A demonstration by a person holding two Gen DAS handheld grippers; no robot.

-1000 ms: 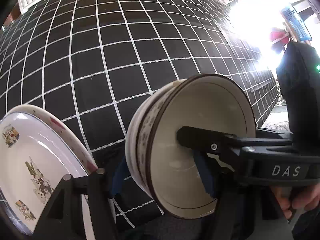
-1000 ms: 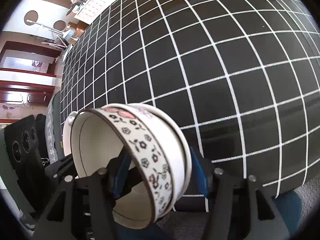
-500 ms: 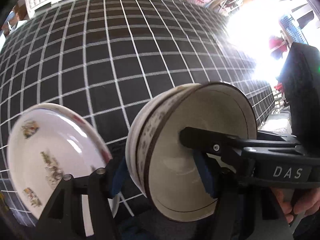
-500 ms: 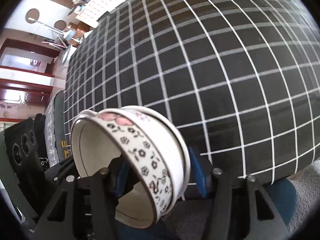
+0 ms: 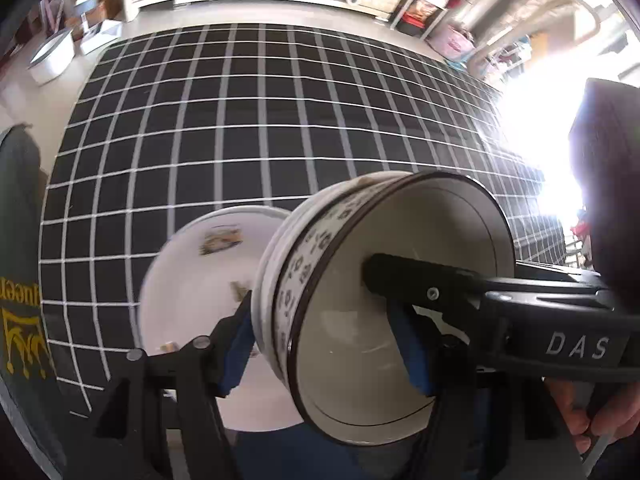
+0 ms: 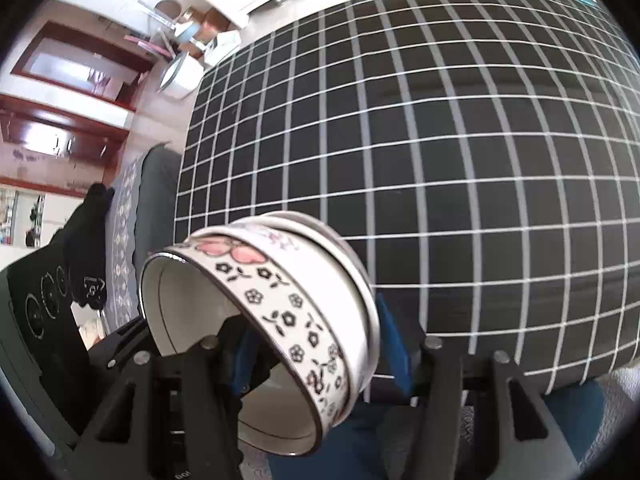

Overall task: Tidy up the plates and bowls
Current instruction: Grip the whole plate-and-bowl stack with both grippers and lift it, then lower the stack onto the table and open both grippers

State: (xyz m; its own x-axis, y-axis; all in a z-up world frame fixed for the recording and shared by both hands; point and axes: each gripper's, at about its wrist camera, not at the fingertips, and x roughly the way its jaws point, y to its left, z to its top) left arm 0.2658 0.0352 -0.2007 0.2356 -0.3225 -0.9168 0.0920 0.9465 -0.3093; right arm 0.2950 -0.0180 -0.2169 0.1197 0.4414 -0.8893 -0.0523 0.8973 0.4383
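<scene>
Since a second ago both grippers have lifted away from the checked tablecloth, and the plate now shows whole rather than cut off at the picture's edge. The right gripper pinches the stacked bowls by their walls, one blue pad inside, one outside. The left gripper straddles the same stack, though whether its pads press cannot be told. The plate hangs just behind the bowls, above the cloth.

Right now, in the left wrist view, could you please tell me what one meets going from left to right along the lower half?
Dark green cloth with yellow print → white picture plate → stacked floral bowls → right claw → person's hand.
</scene>
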